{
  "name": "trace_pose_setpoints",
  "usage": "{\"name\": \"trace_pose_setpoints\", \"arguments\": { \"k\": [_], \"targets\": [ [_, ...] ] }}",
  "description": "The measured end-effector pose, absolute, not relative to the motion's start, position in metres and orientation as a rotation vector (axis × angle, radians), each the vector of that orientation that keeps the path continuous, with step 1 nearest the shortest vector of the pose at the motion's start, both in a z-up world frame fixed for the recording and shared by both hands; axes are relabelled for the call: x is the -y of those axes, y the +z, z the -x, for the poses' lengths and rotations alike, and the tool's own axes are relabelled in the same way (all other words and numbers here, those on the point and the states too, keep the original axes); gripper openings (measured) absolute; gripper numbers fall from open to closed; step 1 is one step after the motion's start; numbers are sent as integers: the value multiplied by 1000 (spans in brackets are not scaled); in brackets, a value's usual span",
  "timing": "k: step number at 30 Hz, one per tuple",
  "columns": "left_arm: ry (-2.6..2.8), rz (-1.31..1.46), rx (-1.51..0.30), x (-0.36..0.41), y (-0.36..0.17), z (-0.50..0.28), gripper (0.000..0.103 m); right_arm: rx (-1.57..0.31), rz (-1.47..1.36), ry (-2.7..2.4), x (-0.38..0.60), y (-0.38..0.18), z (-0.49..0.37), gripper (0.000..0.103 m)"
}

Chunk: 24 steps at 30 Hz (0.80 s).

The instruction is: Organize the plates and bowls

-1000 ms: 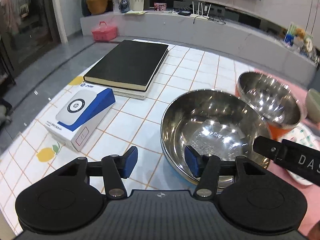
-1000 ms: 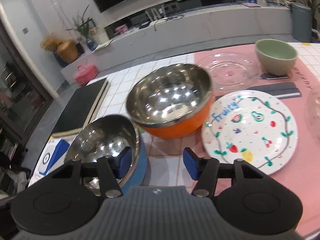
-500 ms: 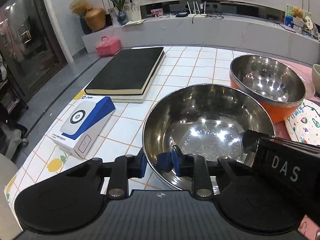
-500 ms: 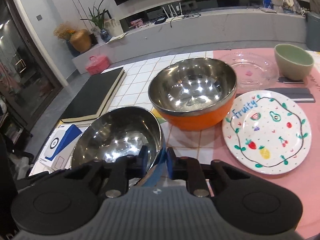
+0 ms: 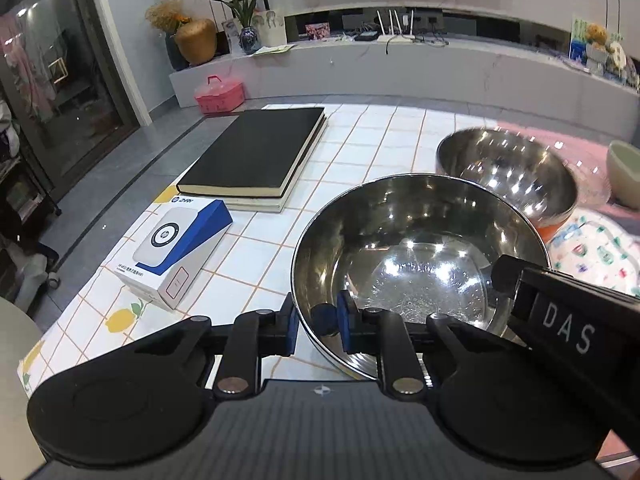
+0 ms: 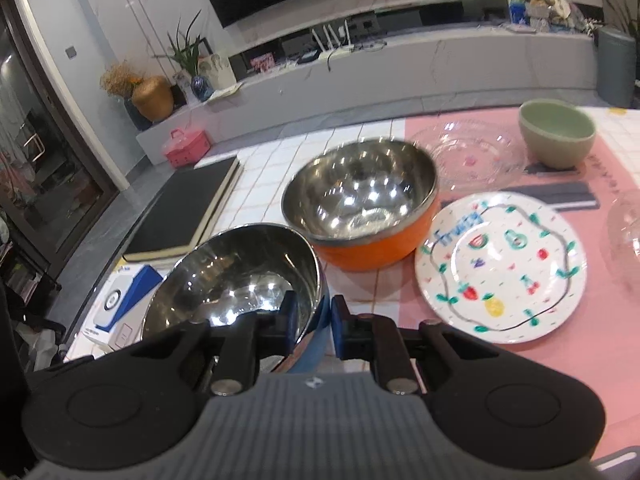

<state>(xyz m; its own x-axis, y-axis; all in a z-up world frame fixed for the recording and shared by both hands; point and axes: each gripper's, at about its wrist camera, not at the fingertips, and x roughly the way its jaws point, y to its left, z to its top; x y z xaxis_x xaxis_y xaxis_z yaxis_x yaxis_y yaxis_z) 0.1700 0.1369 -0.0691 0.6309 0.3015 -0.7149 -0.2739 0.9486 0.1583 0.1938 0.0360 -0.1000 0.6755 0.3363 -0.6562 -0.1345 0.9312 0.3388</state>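
Clearly both grippers' fingers (image 5: 347,322) clamp the steel bowl (image 5: 416,256), "Fruity" plate (image 6: 500,266) nearby, "DAS" on right gripper (image 6: 310,322).

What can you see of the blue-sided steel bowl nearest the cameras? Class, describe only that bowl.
The blue-sided steel bowl is round and deep, with a shiny, empty metal inside that mirrors the room lights and a blue outer wall seen in the right wrist view. It sits upright over the white tiled cloth, just in front of the orange bowl. The left tool pinches its near rim, its jaws closing; the right tool is shut on the rim at another point.
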Motion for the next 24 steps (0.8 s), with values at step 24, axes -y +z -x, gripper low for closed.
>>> {"name": "trace_pose_setpoints", "arguments": {
  "k": [24],
  "targets": [
    [81,-58,-885,-39,-27,-97,19,-838,-292,65,87,-29,-94,13]
  ]
}}
